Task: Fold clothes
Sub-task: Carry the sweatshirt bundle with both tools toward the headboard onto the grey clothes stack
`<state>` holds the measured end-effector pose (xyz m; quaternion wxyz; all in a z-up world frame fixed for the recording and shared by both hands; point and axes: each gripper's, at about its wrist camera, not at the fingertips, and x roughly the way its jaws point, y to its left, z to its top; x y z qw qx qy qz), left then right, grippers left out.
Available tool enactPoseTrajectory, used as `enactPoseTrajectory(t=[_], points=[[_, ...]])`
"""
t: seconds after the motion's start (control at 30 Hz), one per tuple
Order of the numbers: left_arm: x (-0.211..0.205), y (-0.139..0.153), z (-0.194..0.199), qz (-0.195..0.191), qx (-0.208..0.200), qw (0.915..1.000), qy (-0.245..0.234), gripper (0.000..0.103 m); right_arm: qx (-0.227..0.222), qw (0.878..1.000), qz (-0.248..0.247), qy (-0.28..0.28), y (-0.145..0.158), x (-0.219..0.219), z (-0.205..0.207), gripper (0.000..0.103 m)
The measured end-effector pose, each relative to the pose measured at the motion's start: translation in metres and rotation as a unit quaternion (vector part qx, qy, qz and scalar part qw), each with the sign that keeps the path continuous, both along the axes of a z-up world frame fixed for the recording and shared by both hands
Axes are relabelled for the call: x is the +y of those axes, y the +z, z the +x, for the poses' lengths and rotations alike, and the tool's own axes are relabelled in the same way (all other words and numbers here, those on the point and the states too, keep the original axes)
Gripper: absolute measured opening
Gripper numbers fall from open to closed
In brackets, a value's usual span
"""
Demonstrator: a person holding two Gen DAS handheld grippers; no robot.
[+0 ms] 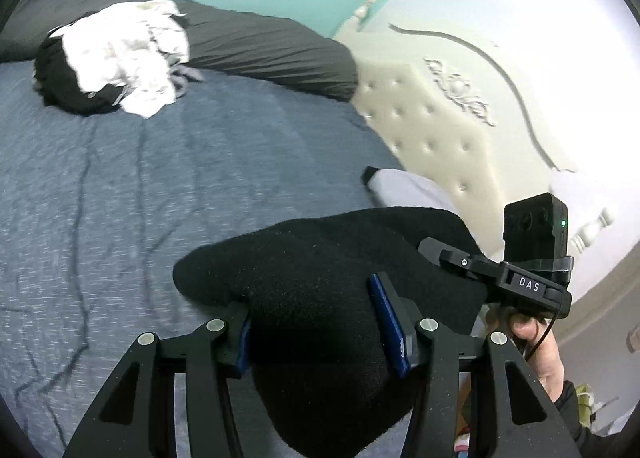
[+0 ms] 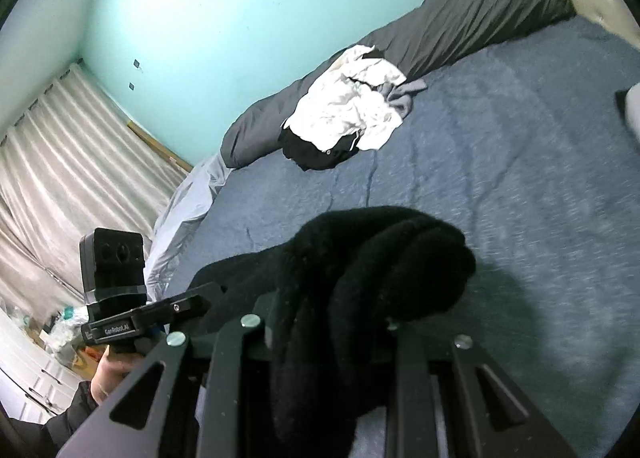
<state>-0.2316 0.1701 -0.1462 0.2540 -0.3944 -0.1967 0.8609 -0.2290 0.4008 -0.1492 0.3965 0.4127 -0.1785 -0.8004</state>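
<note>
A black fleece garment (image 1: 320, 298) hangs bunched between the two grippers above the blue bedspread (image 1: 140, 198); the left gripper (image 1: 316, 322) stands fairly wide with the fabric filling the space between its blue pads (image 1: 390, 322), so it appears to hold the cloth; the right gripper (image 2: 332, 322) has thick folds of the same garment (image 2: 380, 258) draped over and between its fingers (whether its jaws press shut on it I cannot tell, the tips being buried); farther up the bed a loose pile of white and black clothes (image 1: 116, 58) lies against a long dark grey bolster (image 1: 260, 46), beside the cream tufted headboard (image 1: 420, 118).
</note>
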Motion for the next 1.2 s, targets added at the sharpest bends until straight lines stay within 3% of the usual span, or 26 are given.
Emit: enactPoseTrajectory(t=[0.33, 0.63, 0.87, 1.2], points=[[0.088, 0.043, 0.001, 0.006, 0.021, 0.999, -0.039, 0.055, 0.021, 0.998, 0.042, -0.033, 0.055, 0.08, 0.013, 0.023], [0.165, 0.071, -0.035, 0.012, 0.032, 0.9971, -0.068, 0.055, 0.043, 0.995, 0.074, -0.055, 0.095, 0.148, -0.001, 0.023], [0.222, 0.082, -0.078, 0.001, 0.048, 0.9959, -0.076, 0.055, 0.051, 0.994, 0.067, -0.071, 0.102, 0.197, -0.039, 0.023], [0.302, 0.104, -0.158, 0.0, 0.089, 0.9933, -0.074, 0.055, 0.101, 0.989, 0.063, -0.091, 0.129, 0.254, -0.116, 0.023]])
